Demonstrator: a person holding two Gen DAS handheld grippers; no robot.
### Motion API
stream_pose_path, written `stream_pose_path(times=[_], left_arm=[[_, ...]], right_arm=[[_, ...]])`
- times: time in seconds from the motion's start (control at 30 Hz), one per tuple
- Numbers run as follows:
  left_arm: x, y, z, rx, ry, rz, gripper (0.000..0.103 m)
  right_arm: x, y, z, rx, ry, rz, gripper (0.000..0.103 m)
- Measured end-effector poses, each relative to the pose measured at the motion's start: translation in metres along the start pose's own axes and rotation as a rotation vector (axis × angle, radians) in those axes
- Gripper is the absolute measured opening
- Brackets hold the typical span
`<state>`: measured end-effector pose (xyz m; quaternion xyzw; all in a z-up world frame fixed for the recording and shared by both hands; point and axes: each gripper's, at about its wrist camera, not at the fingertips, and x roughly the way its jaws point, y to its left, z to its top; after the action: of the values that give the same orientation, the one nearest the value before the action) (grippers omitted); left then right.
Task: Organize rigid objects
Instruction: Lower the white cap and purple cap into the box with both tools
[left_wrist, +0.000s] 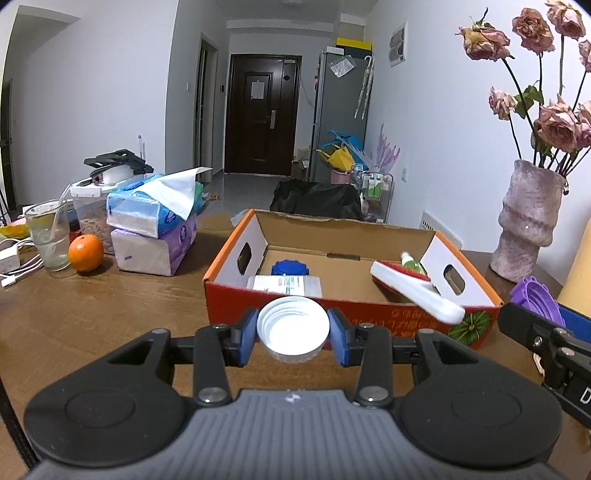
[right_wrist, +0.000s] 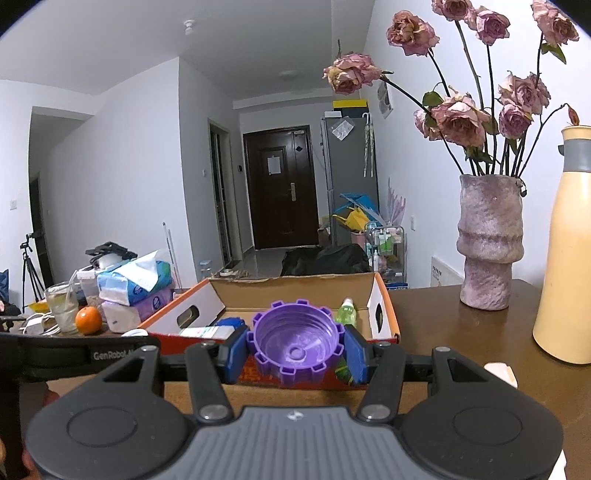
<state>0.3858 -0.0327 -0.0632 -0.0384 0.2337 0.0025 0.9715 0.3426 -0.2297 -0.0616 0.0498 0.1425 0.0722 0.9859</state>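
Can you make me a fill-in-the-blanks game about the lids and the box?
1. The left tool holds a ____ lid.
2. The right tool holds a ____ lid.
3. Both lids are in front of a cardboard ____.
4. Beside the glass sits a round ____.

Missing words: white, purple, box, orange

You see an orange (left_wrist: 85, 252) beside a glass (left_wrist: 49, 235), stacked tissue packs (left_wrist: 153, 229), a vase of dried roses (right_wrist: 489, 242), a yellow flask (right_wrist: 567, 254).
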Motion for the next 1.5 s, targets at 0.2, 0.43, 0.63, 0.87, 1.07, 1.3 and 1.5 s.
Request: stream_pose_path(times=[0.2,0.43,0.63,0.87,1.07,1.3,1.5], left_arm=[[0.016,-0.004,0.007,-0.004,0.002,-0.006,0.042],[0.032,-0.006,0.013,-0.001,0.004,-0.005,0.042],[0.043,-0.008,0.018,-0.003,0.008,-0.009,0.042],[0.06,-0.012,0.026,0.0,0.003,-0.012,0.042],[0.071,-0.013,0.032,0.001,-0.001,-0.013,0.042],[0.087,-0.015,0.038,0.004,-0.005,-0.008,0.042],[0.1,-0.017,0.045,0.013,-0.008,0.001,0.042]], right_arm=[[0.015,-0.006,0.008,0.016,-0.005,-0.006,0.053],[0.034,-0.008,0.013,0.017,-0.002,-0.003,0.053],[0.05,-0.009,0.014,0.016,0.007,-0.006,0.053],[0.067,-0.011,0.019,0.015,0.008,-0.015,0.053],[0.081,-0.016,0.021,0.018,0.013,-0.03,0.053],[0.099,-0.02,0.024,0.019,0.021,-0.041,0.053],[0.115,-0.021,0.026,0.015,0.025,-0.046,0.053]])
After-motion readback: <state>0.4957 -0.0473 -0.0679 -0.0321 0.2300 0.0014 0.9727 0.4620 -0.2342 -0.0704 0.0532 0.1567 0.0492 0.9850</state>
